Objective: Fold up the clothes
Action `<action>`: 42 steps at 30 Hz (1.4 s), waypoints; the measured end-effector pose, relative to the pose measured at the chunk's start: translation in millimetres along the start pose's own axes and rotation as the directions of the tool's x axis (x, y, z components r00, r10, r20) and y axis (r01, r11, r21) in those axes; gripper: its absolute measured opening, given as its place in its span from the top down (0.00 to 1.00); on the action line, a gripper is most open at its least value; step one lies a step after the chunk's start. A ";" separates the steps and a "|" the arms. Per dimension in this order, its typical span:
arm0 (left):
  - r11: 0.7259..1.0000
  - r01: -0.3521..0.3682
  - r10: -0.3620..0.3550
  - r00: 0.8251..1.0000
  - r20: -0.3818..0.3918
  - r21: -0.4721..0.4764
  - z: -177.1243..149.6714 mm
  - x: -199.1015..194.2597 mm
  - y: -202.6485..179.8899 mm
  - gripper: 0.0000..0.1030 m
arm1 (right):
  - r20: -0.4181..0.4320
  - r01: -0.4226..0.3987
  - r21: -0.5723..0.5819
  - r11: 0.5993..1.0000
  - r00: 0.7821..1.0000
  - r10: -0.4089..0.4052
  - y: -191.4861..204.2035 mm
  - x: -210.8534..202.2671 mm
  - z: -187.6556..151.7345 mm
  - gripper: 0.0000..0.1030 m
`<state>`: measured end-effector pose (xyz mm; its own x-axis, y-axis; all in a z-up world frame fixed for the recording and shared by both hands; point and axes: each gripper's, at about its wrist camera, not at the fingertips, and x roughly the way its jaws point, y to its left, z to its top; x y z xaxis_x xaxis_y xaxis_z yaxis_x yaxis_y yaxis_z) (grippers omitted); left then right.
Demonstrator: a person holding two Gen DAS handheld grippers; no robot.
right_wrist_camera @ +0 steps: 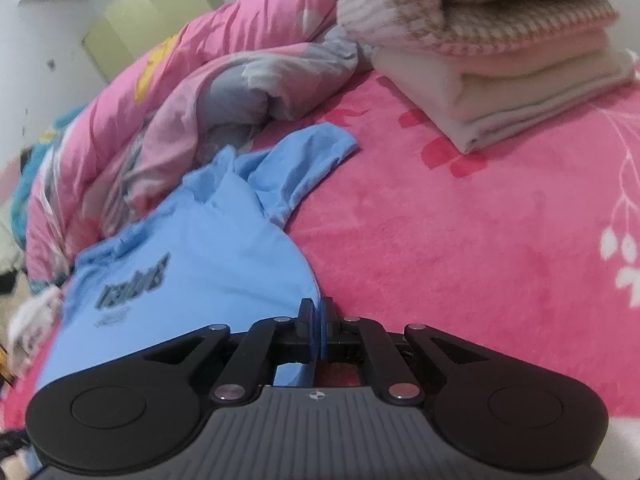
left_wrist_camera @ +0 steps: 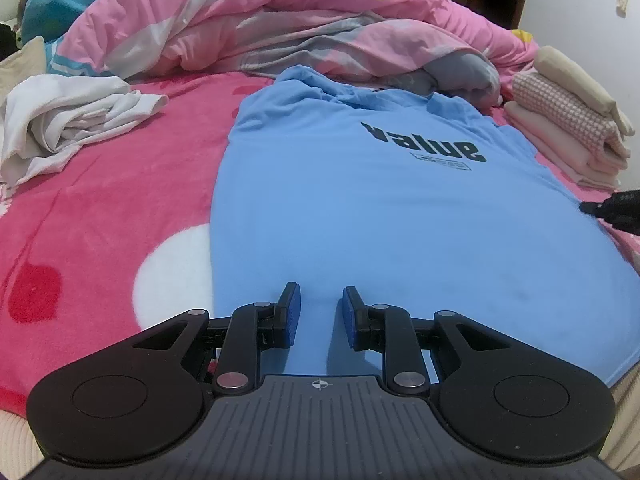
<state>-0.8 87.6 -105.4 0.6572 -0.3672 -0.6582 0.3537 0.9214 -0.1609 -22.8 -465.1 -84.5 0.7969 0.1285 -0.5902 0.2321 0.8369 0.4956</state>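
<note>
Right wrist view, right gripper (right_wrist_camera: 319, 322) jaws clenched on blue T-shirt (right_wrist_camera: 208, 248) edge, left gripper (left_wrist_camera: 320, 316) jaws seemingly released

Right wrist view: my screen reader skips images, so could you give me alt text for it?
The right gripper is shut on the edge of a blue T-shirt spread on a pink blanket. Folded clothes are stacked behind, beside a rumpled pink quilt.
</note>
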 end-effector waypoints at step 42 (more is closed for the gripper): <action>0.994 0.107 -0.108 0.992 0.066 0.024 57.4 -6.8 -9.3 0.74 | 0.091 -0.046 0.010 0.999 0.995 0.045 19.6 -108.2 -11.8 0.63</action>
<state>29.7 74.2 -57.3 0.6577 -0.4723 -0.5868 0.4377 0.8736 -0.2125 -111.0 -456.4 -18.4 0.8542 0.1169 -0.5066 0.2008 0.8246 0.5289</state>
